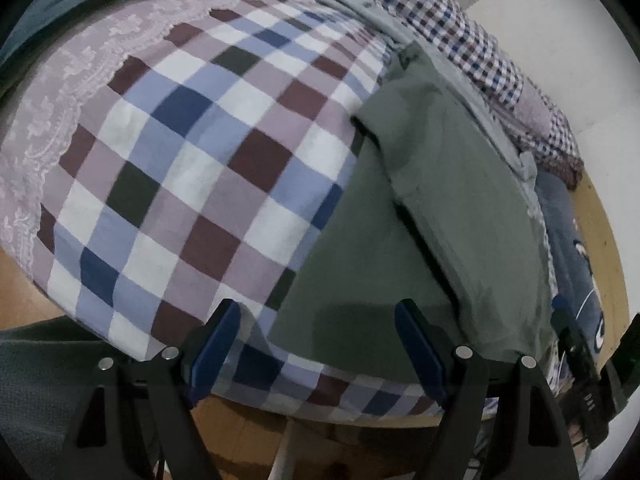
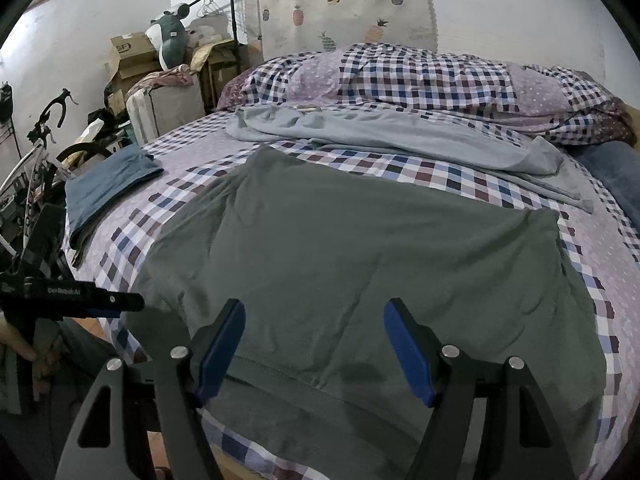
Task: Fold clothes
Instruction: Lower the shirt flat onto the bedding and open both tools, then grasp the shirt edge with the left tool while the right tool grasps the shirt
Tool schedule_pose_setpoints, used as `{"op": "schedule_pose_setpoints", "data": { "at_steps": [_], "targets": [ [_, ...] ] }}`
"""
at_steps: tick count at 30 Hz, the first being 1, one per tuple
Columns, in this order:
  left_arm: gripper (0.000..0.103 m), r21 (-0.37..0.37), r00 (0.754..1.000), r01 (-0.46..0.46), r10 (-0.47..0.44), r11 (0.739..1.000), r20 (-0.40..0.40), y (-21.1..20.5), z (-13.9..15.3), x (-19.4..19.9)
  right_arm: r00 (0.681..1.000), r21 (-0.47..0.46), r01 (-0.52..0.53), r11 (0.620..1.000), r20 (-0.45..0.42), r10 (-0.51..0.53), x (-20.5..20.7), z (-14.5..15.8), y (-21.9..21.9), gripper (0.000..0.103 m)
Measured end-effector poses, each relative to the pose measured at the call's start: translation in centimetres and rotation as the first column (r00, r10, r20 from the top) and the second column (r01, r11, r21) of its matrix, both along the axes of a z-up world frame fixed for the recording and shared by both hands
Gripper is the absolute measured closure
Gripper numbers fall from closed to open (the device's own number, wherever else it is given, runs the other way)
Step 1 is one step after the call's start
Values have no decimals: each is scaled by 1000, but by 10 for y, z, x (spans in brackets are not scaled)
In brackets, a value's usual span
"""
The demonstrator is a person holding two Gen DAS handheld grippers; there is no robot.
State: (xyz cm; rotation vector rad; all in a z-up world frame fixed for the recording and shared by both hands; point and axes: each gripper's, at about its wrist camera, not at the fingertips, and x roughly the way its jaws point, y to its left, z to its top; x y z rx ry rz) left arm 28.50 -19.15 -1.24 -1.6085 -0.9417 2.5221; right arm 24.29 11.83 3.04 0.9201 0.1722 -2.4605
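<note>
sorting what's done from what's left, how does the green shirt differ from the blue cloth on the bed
The green shirt is spread out flat in a single layer; the blue cloth is already folded into a compact rectangle. The green shirt covers the middle of the bed, right in front of the open right gripper; the blue cloth sits at the bed's far left edge. The green shirt takes up far more of the bed. Both lie on the checked sheet, and neither is held.

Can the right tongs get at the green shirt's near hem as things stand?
Probably yes. The right tongs are open right over the green shirt, with its hem between the fingers and nothing lying on it.
</note>
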Motion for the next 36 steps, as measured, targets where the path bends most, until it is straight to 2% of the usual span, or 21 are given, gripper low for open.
{"op": "schedule_pose_setpoints", "data": {
  "at_steps": [2,4,5,7,8,9,12,16,19,26,31,36],
  "targets": [
    [26,11,1000,7,-7,1000,7,0,0,1,1000,6,-5,1000,6,5,0,-1,-2,27],
    [42,18,1000,1,-2,1000,18,-2,-2,2,1000,12,-12,1000,7,12,0,-3,-3,27],
    [46,23,1000,-6,5,1000,25,-3,-3,3,1000,16,-17,1000,7,17,0,-3,-5,27],
    [69,36,999,-16,15,999,35,-7,-3,6,1000,29,-29,999,3,28,2,-5,-9,27],
    [77,45,999,-19,18,999,37,-8,-4,8,999,41,-37,998,-4,37,4,-5,-11,27],
    [90,50,999,-20,18,999,38,-9,-3,8,999,59,-49,997,-16,50,6,-6,-15,27],
    [92,90,1000,-23,22,996,17,-13,1,14,993,114,-91,989,-57,98,16,-8,-29,27],
    [95,219,999,-15,25,976,-46,-17,9,26,973,181,-171,968,-125,196,37,-9,-55,27],
    [98,285,995,4,25,959,-96,-21,17,30,954,208,-217,954,-160,252,52,-11,-75,27],
    [100,453,979,17,77,891,-188,-44,30,37,885,328,-315,891,-239,400,89,-29,-140,22],
    [101,524,973,29,97,851,-211,-51,32,36,855,440,-255,861,-314,413,94,-45,-178,21],
    [101,559,971,39,101,828,-218,-56,34,38,826,541,-168,824,-378,417,86,-62,-211,21]
  ]
}}
